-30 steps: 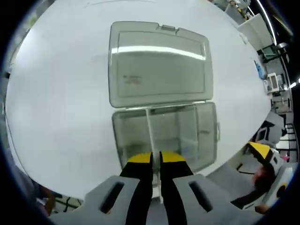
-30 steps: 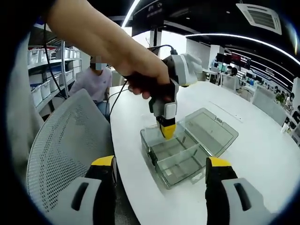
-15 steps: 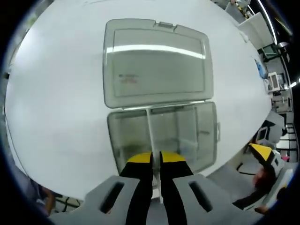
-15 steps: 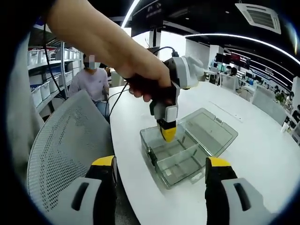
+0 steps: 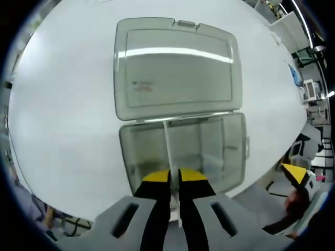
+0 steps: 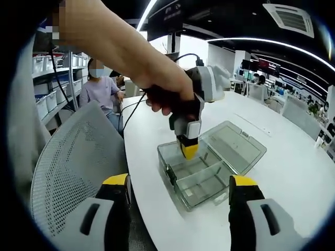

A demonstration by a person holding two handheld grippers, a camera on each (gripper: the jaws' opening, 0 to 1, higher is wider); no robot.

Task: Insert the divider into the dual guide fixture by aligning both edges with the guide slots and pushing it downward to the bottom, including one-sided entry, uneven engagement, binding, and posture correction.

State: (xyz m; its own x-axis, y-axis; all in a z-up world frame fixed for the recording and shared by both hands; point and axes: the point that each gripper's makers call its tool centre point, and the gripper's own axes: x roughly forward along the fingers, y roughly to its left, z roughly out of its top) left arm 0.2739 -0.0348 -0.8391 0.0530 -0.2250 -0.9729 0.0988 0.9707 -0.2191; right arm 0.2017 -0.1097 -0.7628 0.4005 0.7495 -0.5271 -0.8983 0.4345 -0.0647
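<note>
Gripping the divider [image 5: 168, 151], the left claw [image 5: 174, 177] has its yellow-tipped jaws pinched tight on the thin clear panel's top edge, over the near side of the clear box [image 5: 183, 151]. Seen from the right gripper view, that left claw [image 6: 189, 150] points down into the box [image 6: 196, 175], a hand [image 6: 167, 97] wrapped round its handle.

Since half a second ago: hardly any change. Divider stands at the same spot between the box walls, upright, far end meeting the hinge side by the open lid [image 5: 174, 68]. The box has drifted slightly in frame; likely camera shift, not box motion.

Judgement: insertion under way but stalled or slow; depth of seating cannot be read through the clear plastic. Possibly binding on one slot.

Right claw [image 6: 178, 196] hangs wide open, empty, well back from the box, over the tabletop [image 6: 293, 162] edge beside a mesh chair [image 6: 68, 167].
</note>
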